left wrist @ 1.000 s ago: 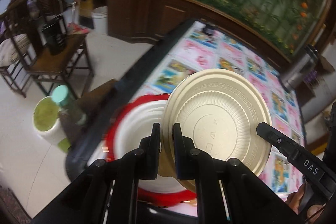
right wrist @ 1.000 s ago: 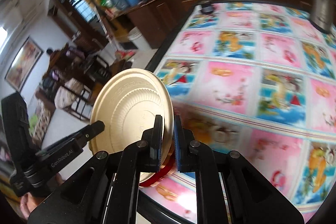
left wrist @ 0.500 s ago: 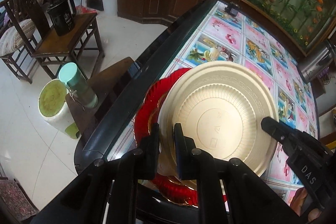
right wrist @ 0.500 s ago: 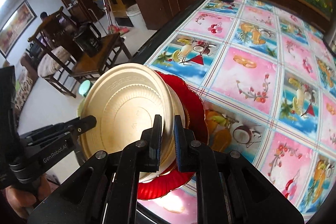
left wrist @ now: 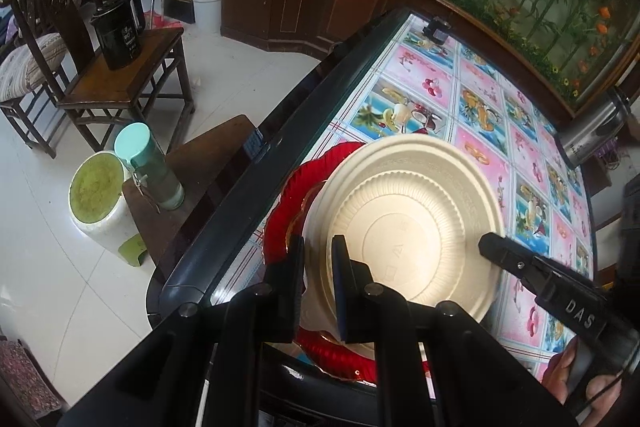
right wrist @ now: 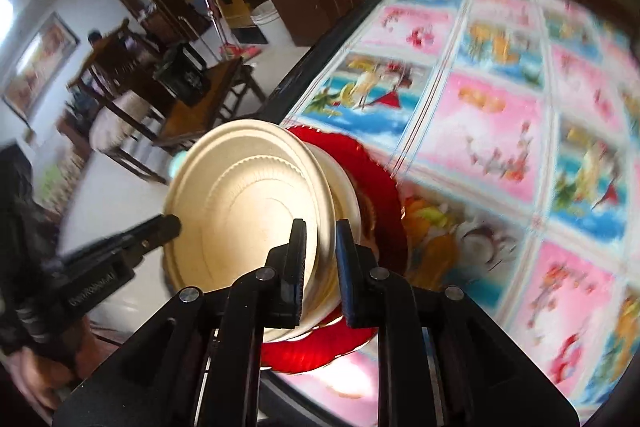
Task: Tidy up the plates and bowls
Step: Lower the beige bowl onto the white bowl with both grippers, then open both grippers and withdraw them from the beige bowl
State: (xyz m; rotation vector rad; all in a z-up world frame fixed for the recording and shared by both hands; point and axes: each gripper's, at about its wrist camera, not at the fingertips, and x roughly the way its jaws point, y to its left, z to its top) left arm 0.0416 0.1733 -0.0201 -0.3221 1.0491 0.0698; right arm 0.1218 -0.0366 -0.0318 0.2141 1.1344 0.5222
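A cream plate (left wrist: 412, 227) (right wrist: 240, 211) lies tilted on a white bowl (right wrist: 344, 183), which stands on a red plate (left wrist: 280, 227) (right wrist: 360, 163) at the table's near left corner. My left gripper (left wrist: 318, 255) is shut on the cream plate's near rim. Its tip (right wrist: 168, 225) shows at that plate's left edge in the right wrist view. My right gripper (right wrist: 320, 239) straddles the opposite rim. Its jaws are opening, with the rim between them and the pads just off it. One right finger (left wrist: 496, 251) lies across the plate's right edge.
The table (left wrist: 480, 99) has a fruit-print cloth and a black rim (left wrist: 280, 131). A steel flask (left wrist: 596, 131) stands far right, a small dark object (left wrist: 438, 29) at the far end. Left on the floor: a stool with a teal bottle (left wrist: 148, 167), a white bucket (left wrist: 96, 187), a chair with a black kettle (left wrist: 118, 31).
Both grippers have sunk with the cream plate, from above the red plate down onto the white bowl. The right gripper's jaws have widened a little.
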